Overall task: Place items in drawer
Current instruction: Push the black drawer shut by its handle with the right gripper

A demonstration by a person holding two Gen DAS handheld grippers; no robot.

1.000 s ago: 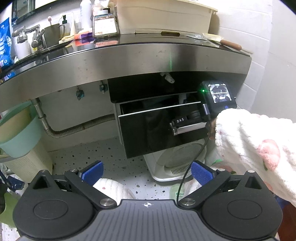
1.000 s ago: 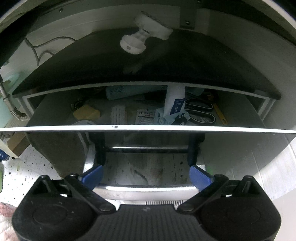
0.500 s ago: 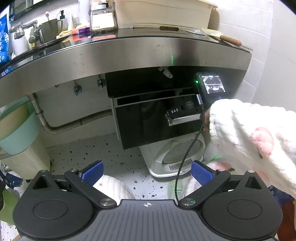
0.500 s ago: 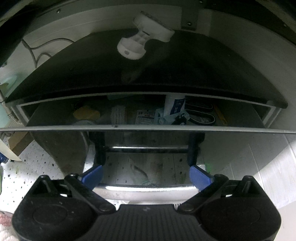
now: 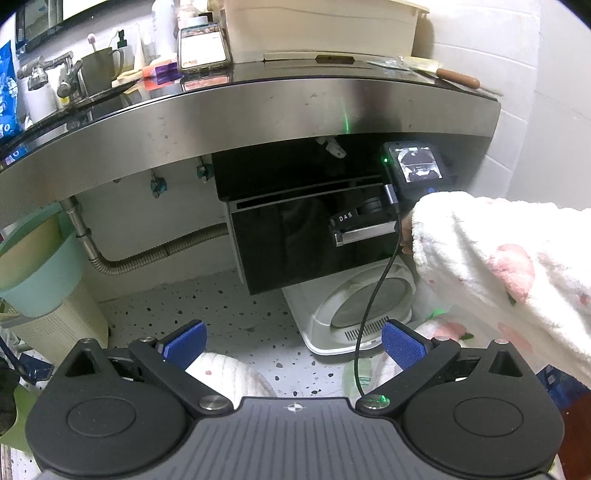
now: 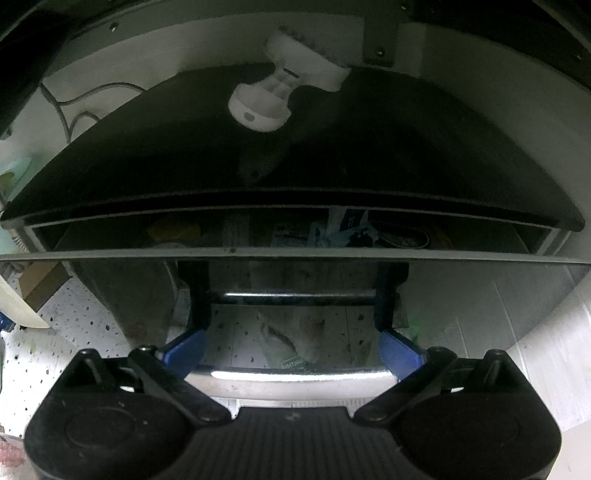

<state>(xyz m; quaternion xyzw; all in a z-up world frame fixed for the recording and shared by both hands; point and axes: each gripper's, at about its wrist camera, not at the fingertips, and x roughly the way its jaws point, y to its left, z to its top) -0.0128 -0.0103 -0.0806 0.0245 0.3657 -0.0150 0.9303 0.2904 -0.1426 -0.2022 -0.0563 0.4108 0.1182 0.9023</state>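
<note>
A black glossy drawer (image 5: 295,240) hangs under the steel counter (image 5: 258,110) and stands only a narrow gap open. In the right wrist view its front (image 6: 110,288) fills the frame, with several small items (image 6: 332,229) dimly visible through the gap. My right gripper (image 6: 291,347) is open, its blue pads either side of the chrome handle bar (image 6: 291,376), pressed close to the drawer front; it also shows in the left wrist view (image 5: 373,229). My left gripper (image 5: 293,341) is open and empty, held back low over the floor.
A white round appliance (image 5: 354,310) sits on the speckled floor below the drawer. A green basin (image 5: 37,266) and a corrugated pipe (image 5: 155,254) are at the left. A phone (image 5: 202,46), a mug (image 5: 98,70) and a beige bin (image 5: 321,29) stand on the counter. A white hook (image 6: 273,96) hangs above the drawer.
The drawer has slid inward, its gap narrowing to a slit, with my right gripper moving in with the handle. My left gripper has drawn back a little.
</note>
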